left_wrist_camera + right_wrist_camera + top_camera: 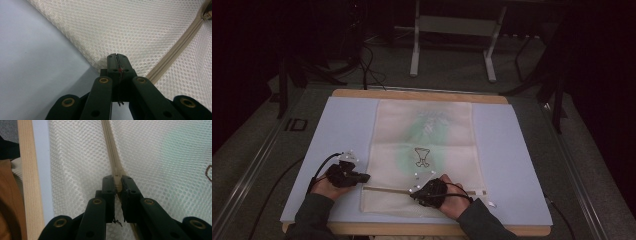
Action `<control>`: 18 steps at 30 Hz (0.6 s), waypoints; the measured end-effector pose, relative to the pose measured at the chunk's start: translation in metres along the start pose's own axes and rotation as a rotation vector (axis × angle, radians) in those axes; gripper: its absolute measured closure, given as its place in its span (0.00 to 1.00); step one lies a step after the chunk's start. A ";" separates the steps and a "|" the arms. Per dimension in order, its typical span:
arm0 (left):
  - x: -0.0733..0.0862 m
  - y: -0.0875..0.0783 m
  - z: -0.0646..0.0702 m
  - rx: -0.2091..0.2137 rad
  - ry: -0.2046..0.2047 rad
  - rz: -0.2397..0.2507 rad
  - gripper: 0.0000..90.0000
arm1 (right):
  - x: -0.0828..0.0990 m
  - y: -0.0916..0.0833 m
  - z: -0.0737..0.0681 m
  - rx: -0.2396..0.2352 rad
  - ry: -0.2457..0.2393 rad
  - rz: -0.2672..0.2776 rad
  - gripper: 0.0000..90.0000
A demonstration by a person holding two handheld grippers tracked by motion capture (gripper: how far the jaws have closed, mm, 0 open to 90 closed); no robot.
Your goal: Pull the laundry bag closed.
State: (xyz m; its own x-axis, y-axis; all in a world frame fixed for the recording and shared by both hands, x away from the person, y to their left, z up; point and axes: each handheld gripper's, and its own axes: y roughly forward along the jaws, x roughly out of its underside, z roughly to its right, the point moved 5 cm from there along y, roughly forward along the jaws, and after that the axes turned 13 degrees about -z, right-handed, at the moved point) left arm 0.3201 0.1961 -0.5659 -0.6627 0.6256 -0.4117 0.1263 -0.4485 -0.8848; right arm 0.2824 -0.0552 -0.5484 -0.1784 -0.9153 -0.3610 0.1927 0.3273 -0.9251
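- On the blue mat (342,125) that covers the wooden table (417,94), a cream mesh laundry bag (424,131) lies flat, a green garment with a dark print showing faintly through it.
- Near the bag's front edge runs the zipper (384,189), a tan line going across – and both hands are working right there.
- Left gripper (362,176) sits at the bag's left edge; seen from its own camera, the tongs are pressed together on a pinch of mesh (117,58) at the border, beside the zipper tape (175,51).
- Right gripper (416,193) is over the zipper line; in its own view the tongs are clamped on the zipper slider (117,181), the closed tape (108,142) running away ahead of it.
- So it looks like one hand anchors the fabric while the other is set to draw the slider along – which way, I cannot tell.
- What could go wrong, to my eye:
- the slider is small and hard, so a sideways tug could pop it out of the tongs;
- the left grip holds only a thin pinch of mesh – if it slips, the whole bag slides with the pull and bunches up;
- loose mesh near the teeth could get caught and jam the slider;
- pulling upward rather than along the tape would lift the bag off the mat.
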 end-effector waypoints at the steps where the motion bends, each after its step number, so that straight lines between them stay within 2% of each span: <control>1: 0.000 0.000 0.000 0.000 0.002 -0.001 1.00 | 0.002 -0.001 0.001 0.002 0.003 0.002 0.92; 18: 0.000 0.000 0.000 -0.001 0.000 0.001 1.00 | 0.016 -0.006 0.004 0.008 0.025 -0.012 0.92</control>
State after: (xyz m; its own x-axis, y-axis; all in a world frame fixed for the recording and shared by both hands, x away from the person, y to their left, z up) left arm 0.3200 0.1961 -0.5659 -0.6625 0.6254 -0.4123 0.1274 -0.4484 -0.8847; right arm 0.2823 -0.0728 -0.5482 -0.2050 -0.9128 -0.3533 0.1985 0.3146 -0.9282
